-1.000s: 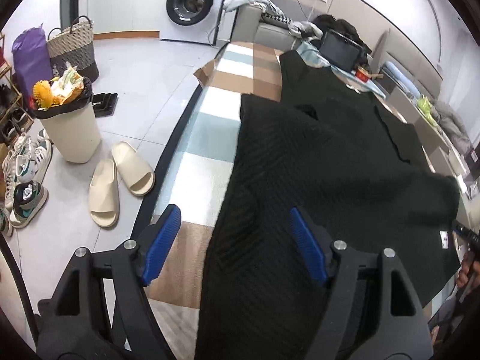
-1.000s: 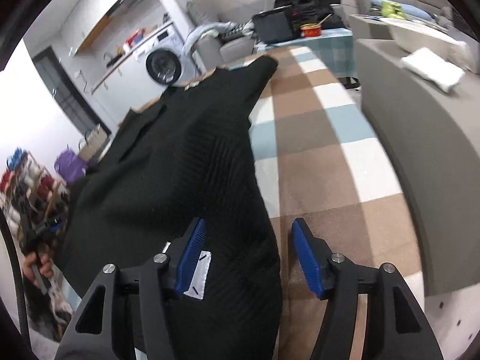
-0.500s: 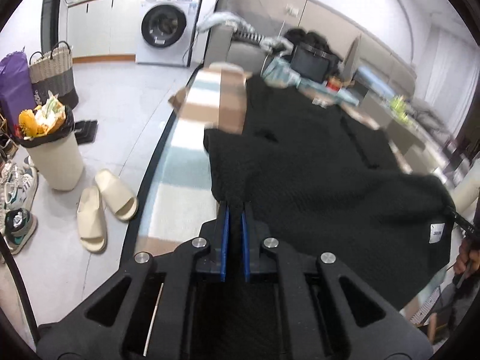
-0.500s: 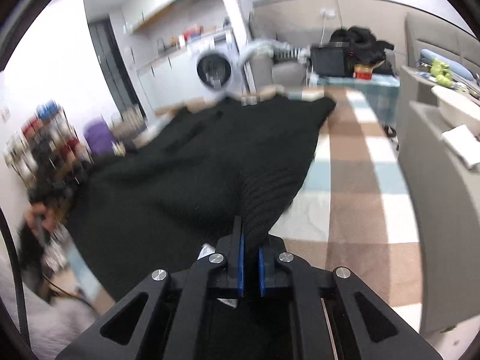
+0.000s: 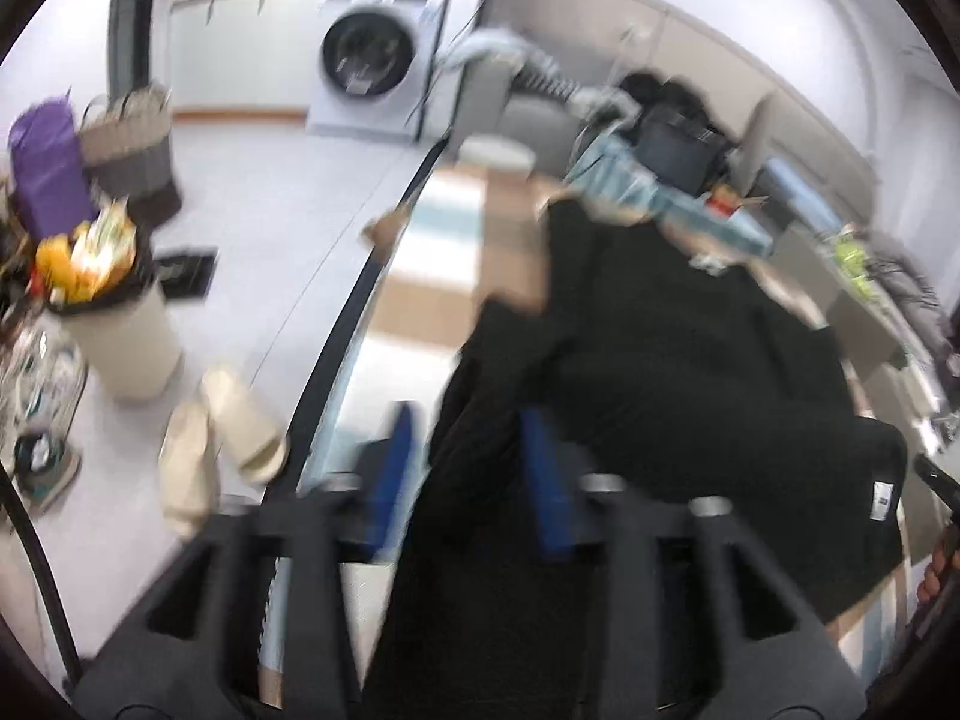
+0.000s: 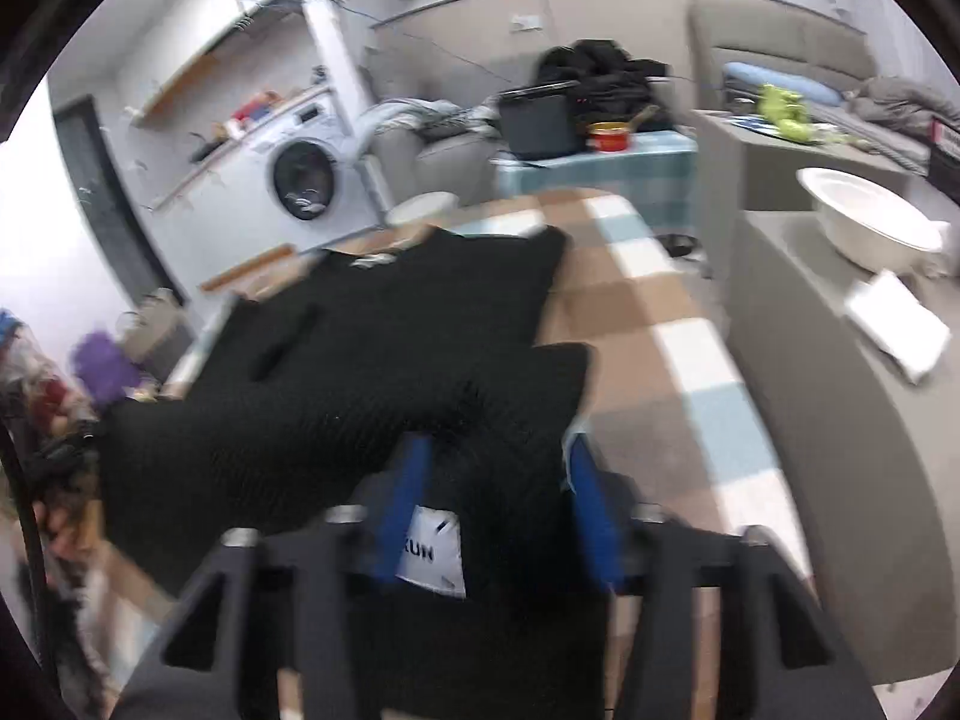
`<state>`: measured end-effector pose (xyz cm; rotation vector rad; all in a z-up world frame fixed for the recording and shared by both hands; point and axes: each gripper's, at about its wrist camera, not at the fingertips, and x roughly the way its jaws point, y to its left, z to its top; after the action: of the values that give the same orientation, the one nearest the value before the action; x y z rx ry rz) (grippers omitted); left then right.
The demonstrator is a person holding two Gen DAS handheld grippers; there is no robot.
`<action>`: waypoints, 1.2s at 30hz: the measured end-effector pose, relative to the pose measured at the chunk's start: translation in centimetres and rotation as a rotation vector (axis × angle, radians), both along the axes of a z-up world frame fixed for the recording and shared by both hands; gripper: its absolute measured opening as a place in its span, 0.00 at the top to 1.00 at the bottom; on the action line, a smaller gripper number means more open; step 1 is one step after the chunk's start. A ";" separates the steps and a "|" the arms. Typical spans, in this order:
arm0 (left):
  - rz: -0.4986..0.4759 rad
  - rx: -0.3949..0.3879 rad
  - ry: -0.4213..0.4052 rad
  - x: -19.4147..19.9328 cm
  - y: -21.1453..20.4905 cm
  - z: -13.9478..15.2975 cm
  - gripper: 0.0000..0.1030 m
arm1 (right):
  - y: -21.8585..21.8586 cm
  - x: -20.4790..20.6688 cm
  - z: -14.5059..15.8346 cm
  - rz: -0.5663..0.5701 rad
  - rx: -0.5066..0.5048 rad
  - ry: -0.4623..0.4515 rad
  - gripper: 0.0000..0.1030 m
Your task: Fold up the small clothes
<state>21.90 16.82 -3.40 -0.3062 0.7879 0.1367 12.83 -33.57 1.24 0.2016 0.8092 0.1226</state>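
A black knitted garment [image 5: 690, 390] lies across the checked brown, blue and white tabletop [image 5: 432, 300], its near part doubled over the far part. My left gripper [image 5: 468, 471] hovers at the garment's left edge, its jaws opening; a fold of black cloth sits between the blue pads [image 5: 393, 468], which stand off it. In the right wrist view the garment [image 6: 390, 360] bunches between the jaws of my right gripper [image 6: 498, 501], which are also opening, above a white label [image 6: 432, 552]. Both views are blurred.
On the floor to the left are a full waste bin [image 5: 120, 330] and cream slippers [image 5: 228, 438]. A washing machine [image 5: 372, 60] stands at the back. A grey cabinet with a white bowl [image 6: 864, 222] flanks the table on the right. A person's hand [image 6: 54, 516] shows at the edge.
Both grippers went from open to shut on the garment's near edge, lifted and carried it forward over the rest, and now their jaws stand apart again.
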 end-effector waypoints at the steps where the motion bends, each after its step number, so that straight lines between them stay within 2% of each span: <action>1: 0.005 -0.006 0.000 -0.1 0.3 -0.5 0.38 | -0.8 0.0 -0.3 -0.006 0.016 0.022 0.35; 2: 0.004 -0.012 0.001 -0.1 0.6 -1.1 0.29 | -1.3 -0.1 -0.8 -0.010 0.037 0.036 0.31; 3: -0.003 -0.019 0.010 0.2 0.7 -1.7 0.27 | -1.8 0.2 -1.4 -0.008 0.074 0.064 0.30; 6: -0.051 -0.066 0.056 1.9 0.4 -3.2 0.27 | -1.5 1.8 -3.7 0.044 0.126 0.162 0.30; 9: -0.102 -0.069 0.061 3.2 -0.8 -4.0 0.28 | 0.1 2.7 -4.9 0.105 0.086 0.165 0.31; 11: -0.127 -0.059 0.068 4.0 -1.8 -4.3 0.43 | 1.0 3.1 -5.3 0.120 0.052 0.151 0.33; 12: -0.141 -0.044 0.067 4.4 -2.4 -4.5 0.47 | 1.7 3.5 -5.4 0.141 0.038 0.148 0.35; 14: -0.183 -0.045 0.065 4.6 -3.3 -4.5 0.76 | 2.4 4.0 -5.6 0.159 0.015 0.143 0.44; 15: -0.189 -0.032 0.073 4.5 -3.9 -4.5 0.77 | 2.8 4.3 -5.6 0.166 -0.002 0.144 0.46; 17: -0.198 0.005 0.075 4.2 -4.9 -4.4 0.79 | 3.0 4.6 -5.5 0.182 0.000 0.140 0.58; 22: -0.214 0.000 0.069 2.4 -6.0 -4.4 0.79 | 1.5 5.9 -5.7 0.149 0.058 0.151 0.61; 26: -0.202 -0.018 0.067 1.8 -5.8 -4.3 0.81 | 1.2 6.0 -6.0 0.157 0.088 0.149 0.70; 28: -0.207 0.001 0.069 1.0 -6.2 -4.0 0.81 | 1.3 5.7 -5.9 0.165 0.085 0.158 0.73; 31: -0.214 0.030 0.078 -1.0 -6.6 -3.7 0.81 | 1.3 4.8 -5.7 0.179 0.067 0.177 0.74; 36: -0.197 0.019 0.100 -6.1 -6.3 -3.2 0.81 | 0.8 1.3 -5.6 0.187 0.072 0.212 0.73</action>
<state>15.78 10.54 -6.63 -0.2033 0.9112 -0.0259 14.17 -32.78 -4.40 0.2087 1.0351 0.3111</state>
